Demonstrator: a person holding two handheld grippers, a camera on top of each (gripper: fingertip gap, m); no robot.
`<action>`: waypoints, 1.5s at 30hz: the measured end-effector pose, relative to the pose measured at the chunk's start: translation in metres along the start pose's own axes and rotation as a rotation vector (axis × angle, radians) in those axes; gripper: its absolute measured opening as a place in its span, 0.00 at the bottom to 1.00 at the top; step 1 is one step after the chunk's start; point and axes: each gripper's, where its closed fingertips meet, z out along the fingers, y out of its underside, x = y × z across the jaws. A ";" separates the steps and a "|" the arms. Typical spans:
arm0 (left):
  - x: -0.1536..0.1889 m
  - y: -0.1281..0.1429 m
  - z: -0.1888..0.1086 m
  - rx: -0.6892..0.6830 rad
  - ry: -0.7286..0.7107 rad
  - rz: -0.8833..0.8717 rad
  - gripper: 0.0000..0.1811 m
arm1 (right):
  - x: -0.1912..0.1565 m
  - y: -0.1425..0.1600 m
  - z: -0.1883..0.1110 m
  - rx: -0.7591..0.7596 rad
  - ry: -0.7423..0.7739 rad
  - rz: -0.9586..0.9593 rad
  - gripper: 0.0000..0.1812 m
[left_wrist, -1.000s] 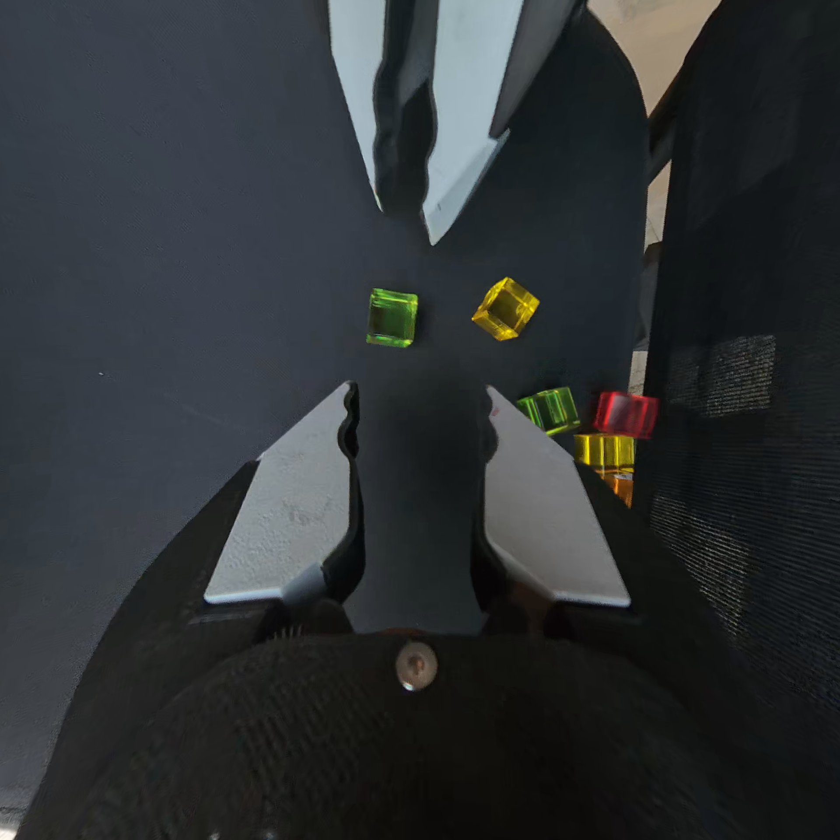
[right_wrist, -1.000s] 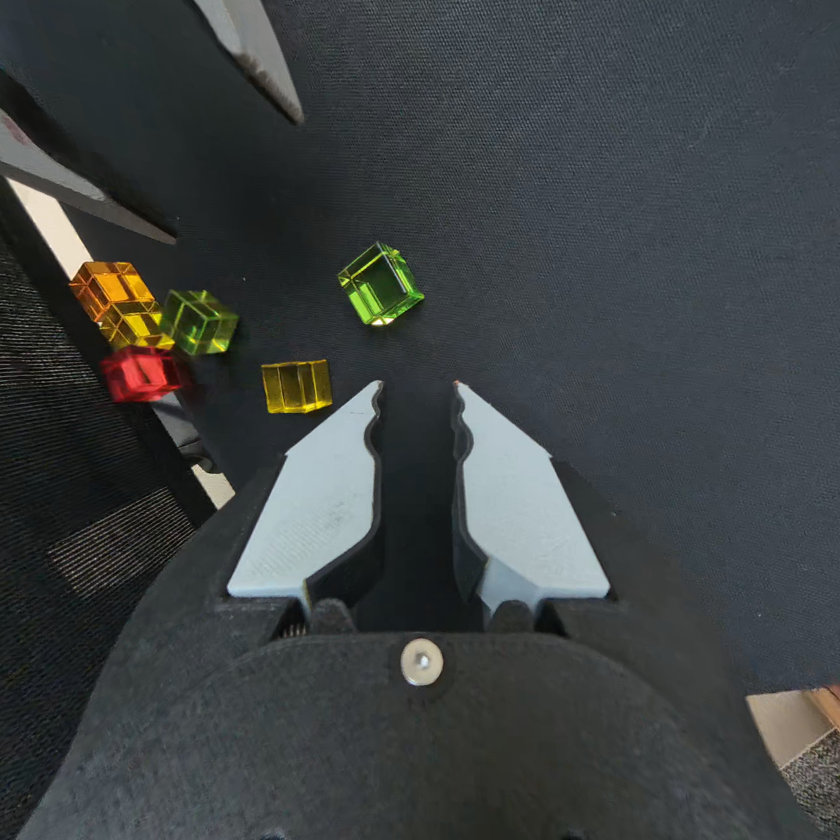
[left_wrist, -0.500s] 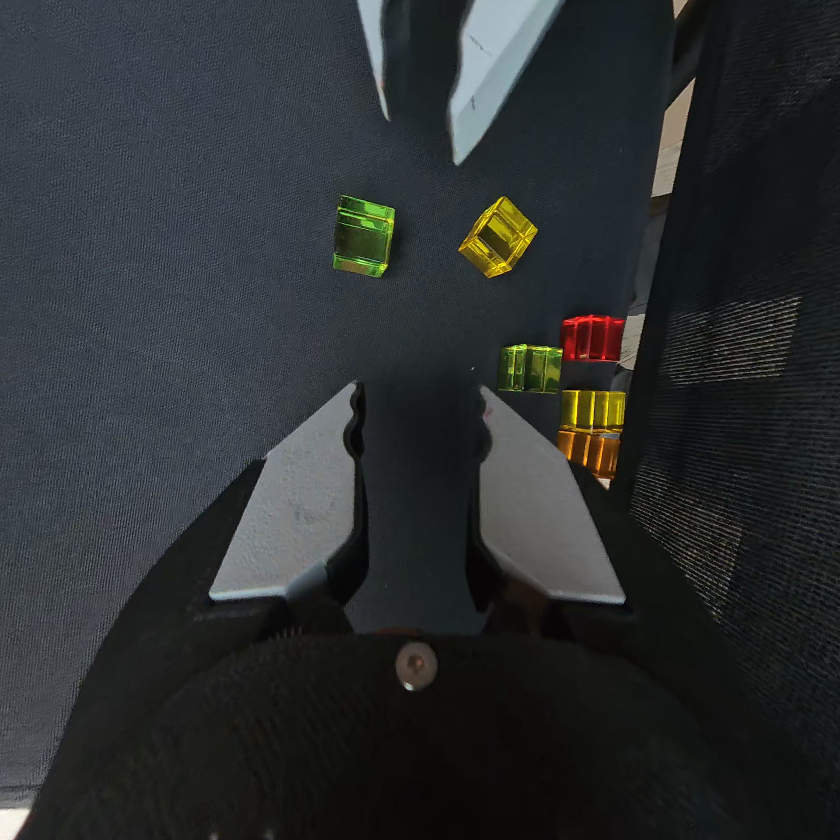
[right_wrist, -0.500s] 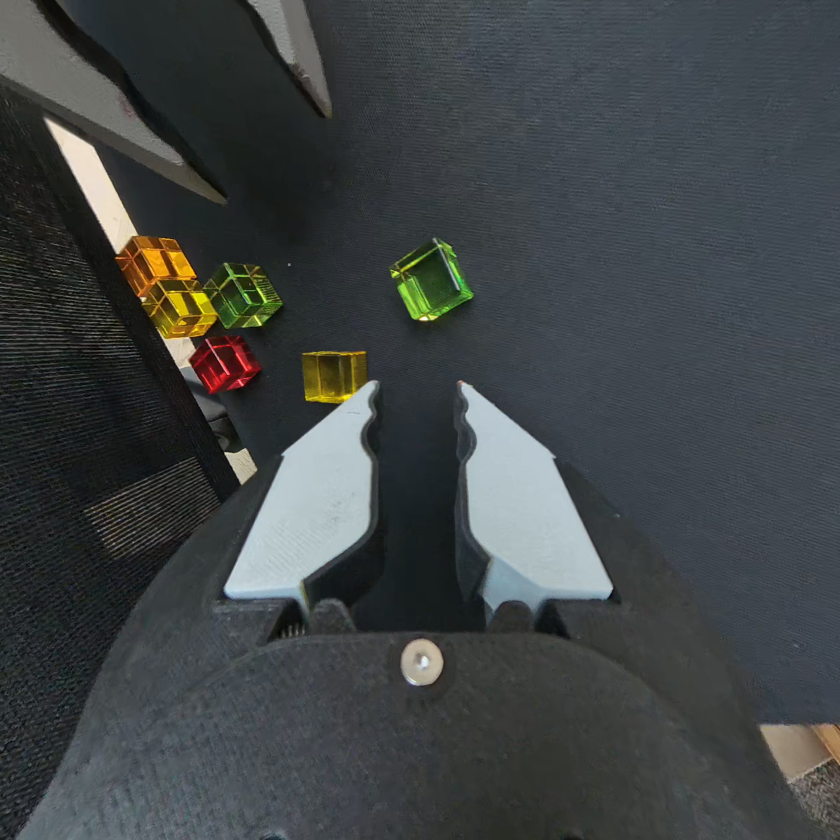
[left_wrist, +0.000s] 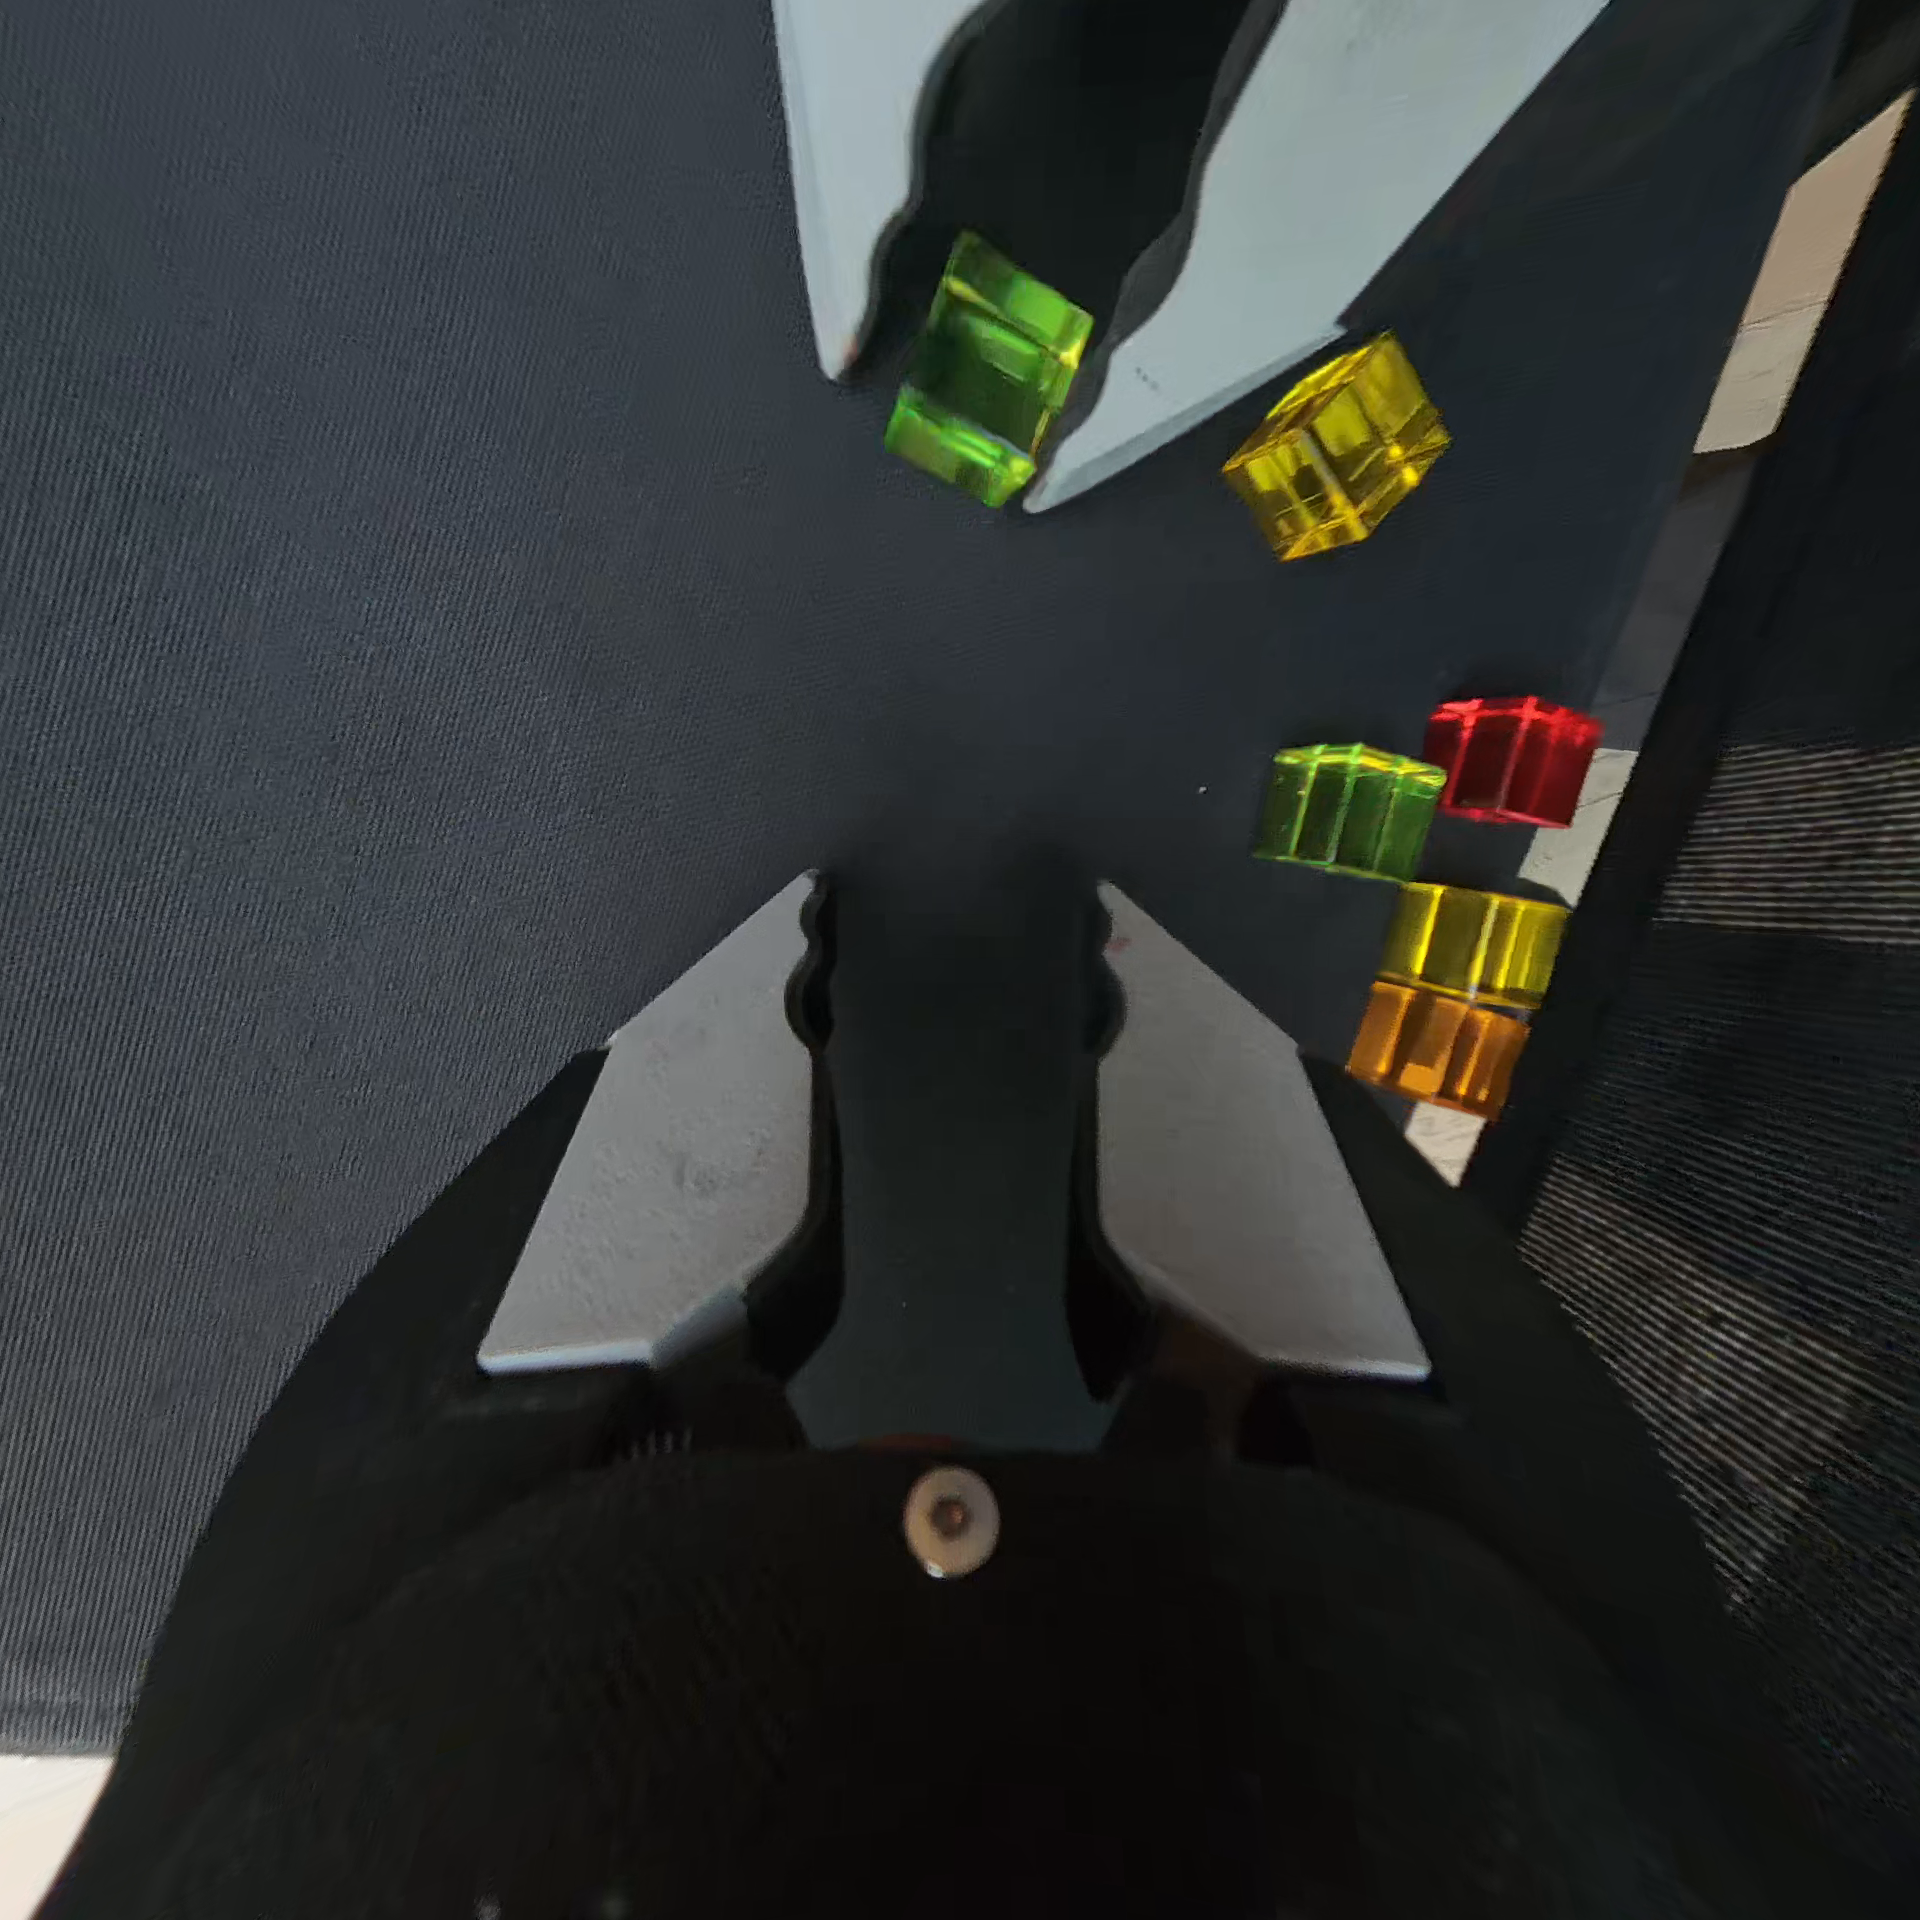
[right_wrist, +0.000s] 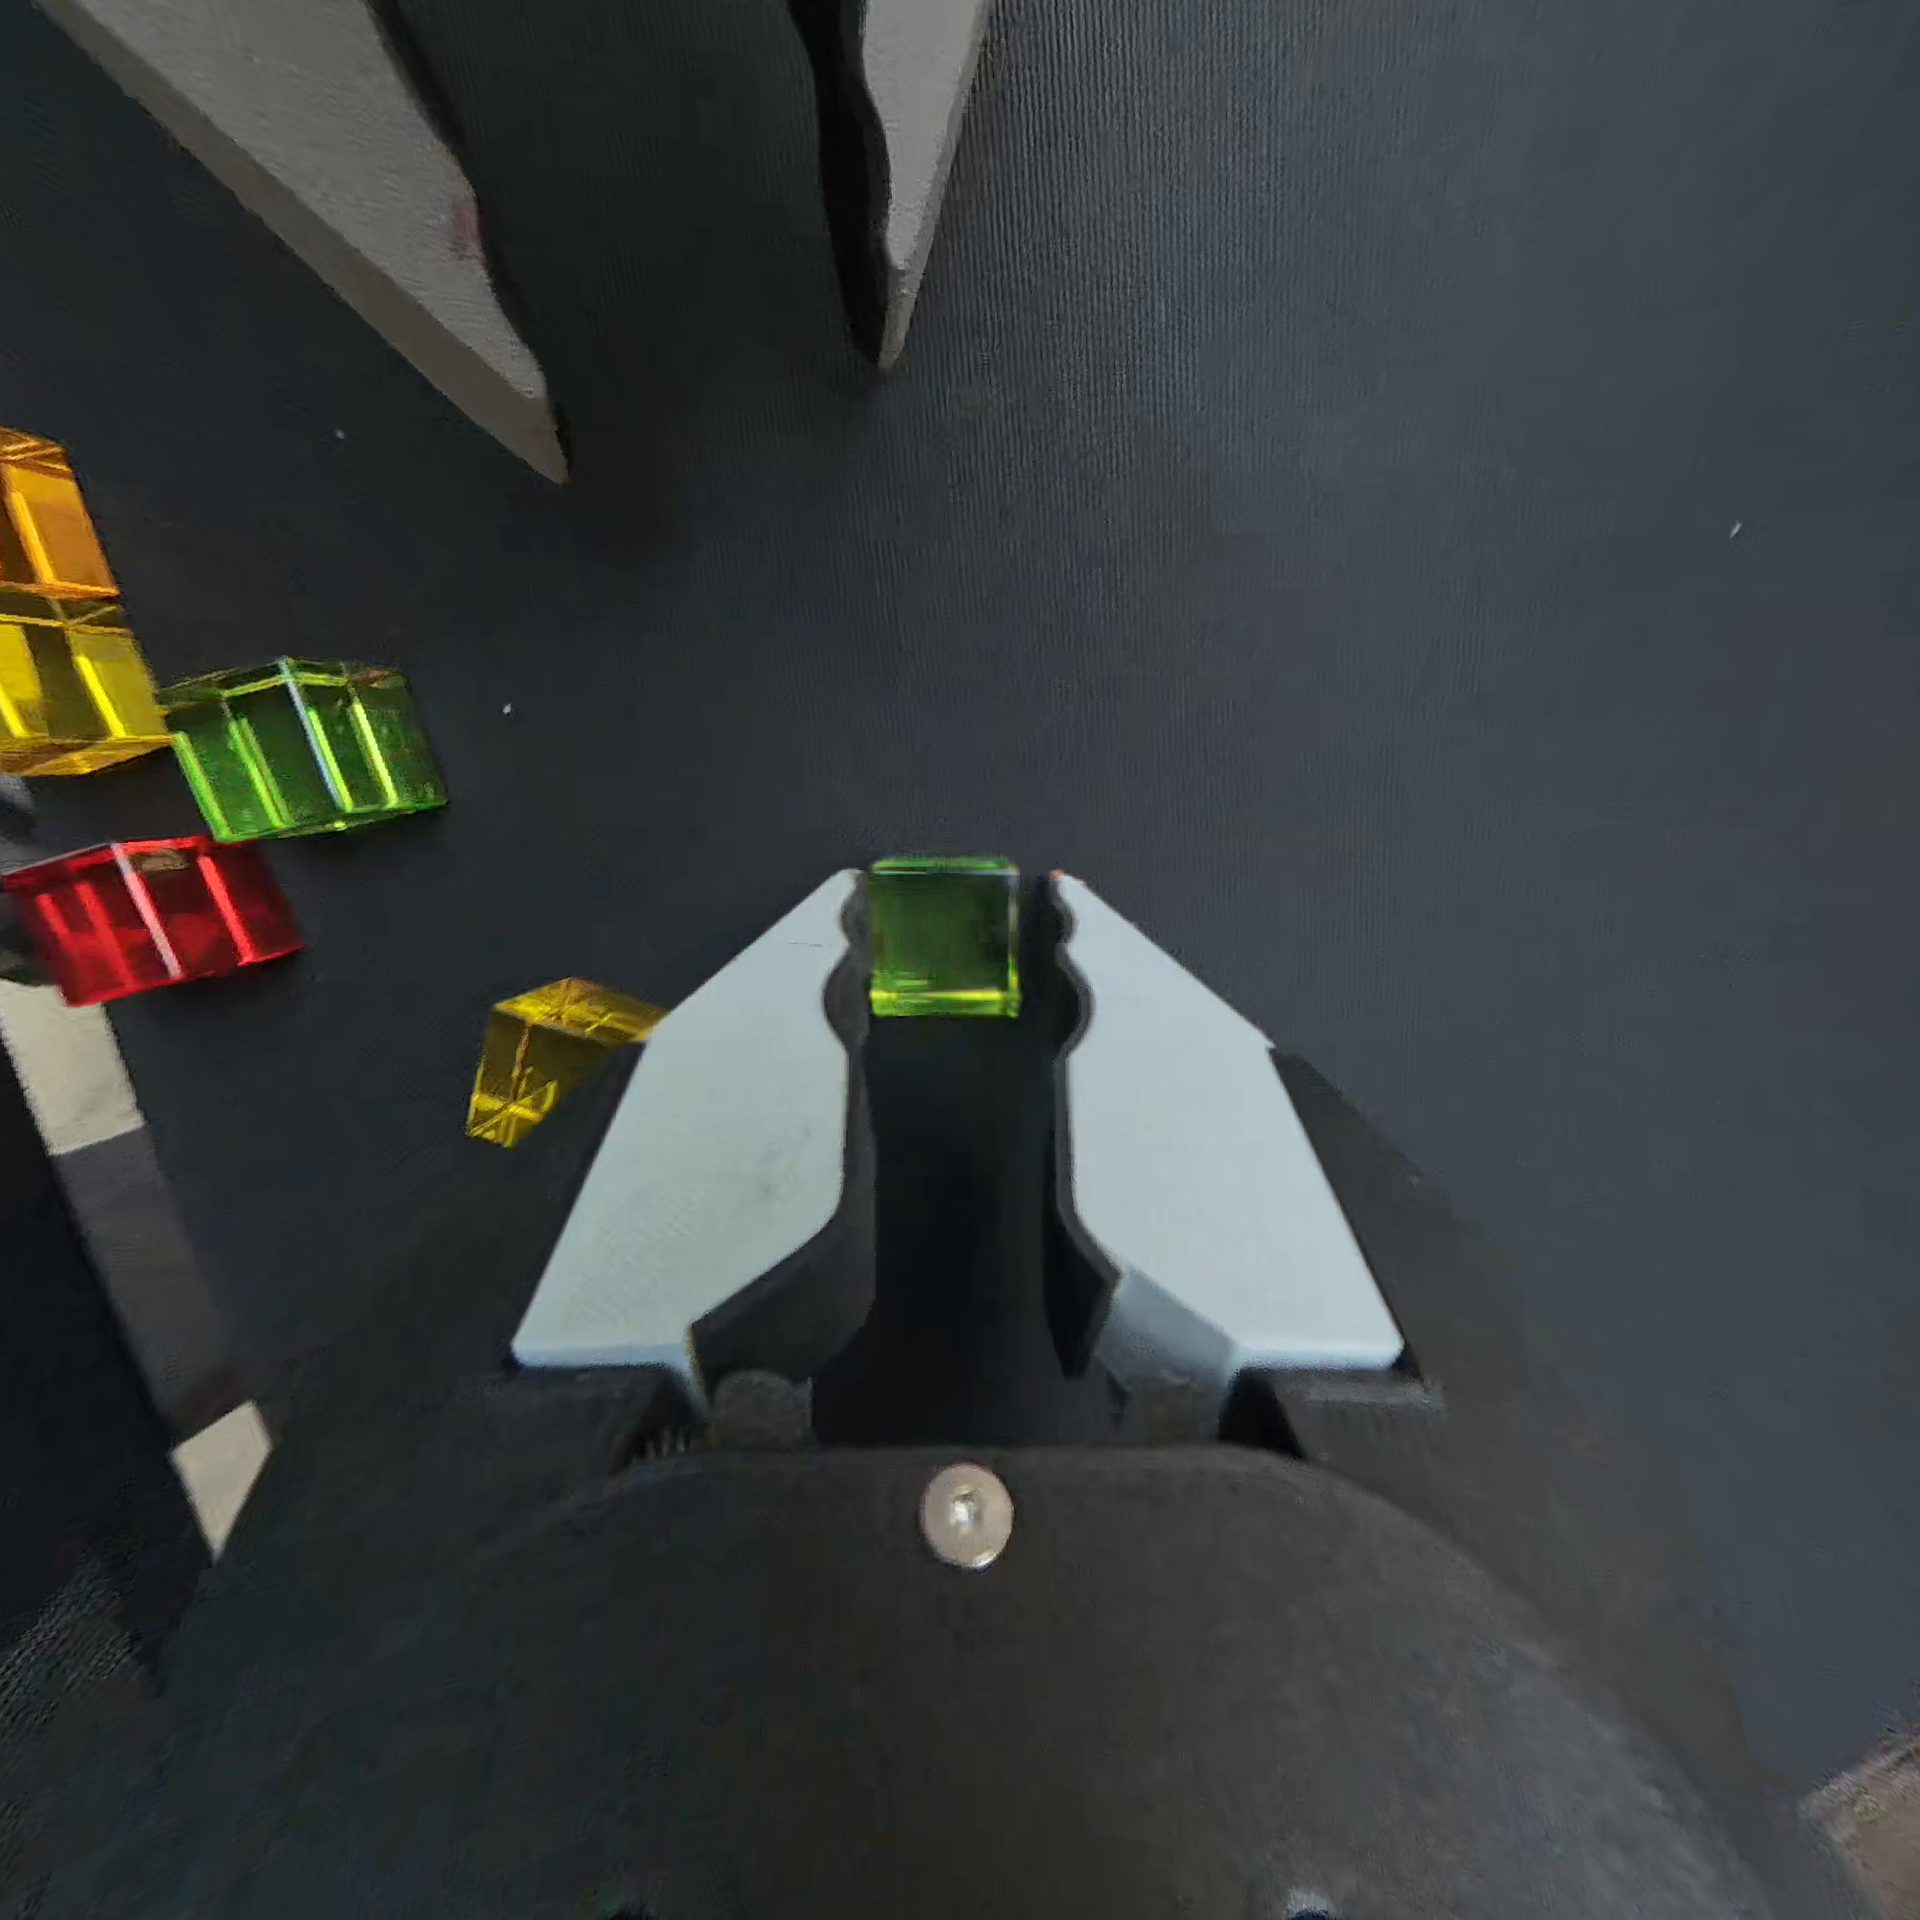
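My right gripper (right_wrist: 956, 883) is spread open with a green cube (right_wrist: 943, 935) sitting right between the fingertips, down on the dark fabric (right_wrist: 1455, 623). It isn't clamped: the cube looks pressed up to one finger, with a thin dark gap on the other side. My left gripper (left_wrist: 956, 883) is released too, with nothing in it, hovering well apart from that green cube and facing it.

My take on doing this well: the cube is way out at the tips and it's slick clear plastic, so the squeeze should be square on two flat faces. A skewed pinch would probably pop it out.

Just beside the green cube is a loose yellow cube (right_wrist: 551, 1049), partly tucked behind my finger. Farther off from the green cube there's a cluster of a second green cube (right_wrist: 301, 748), a red cube (right_wrist: 156, 914), another yellow cube (right_wrist: 62, 681) and an orange cube (right_wrist: 47, 520).

The right wrist view gives me the finger gaps up close. The left wrist view shows the loose yellow cube whole, that the green cube sits turned a bit against the fingers, and a black mesh panel (left_wrist: 1766, 1039) past the cluster. Neither settles whether the other finger touches.
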 end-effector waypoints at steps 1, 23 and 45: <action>-0.002 0.003 0.000 -0.005 -0.006 -0.008 0.25 | 0.002 -0.003 0.001 0.002 0.011 -0.020 0.14; -0.015 0.003 0.000 0.047 -0.034 -0.101 0.25 | 0.016 -0.004 -0.047 0.154 -0.144 0.371 0.25; 0.019 -0.053 -0.091 0.082 -0.004 0.008 0.21 | 0.002 -0.016 -0.057 0.136 -0.105 0.213 0.14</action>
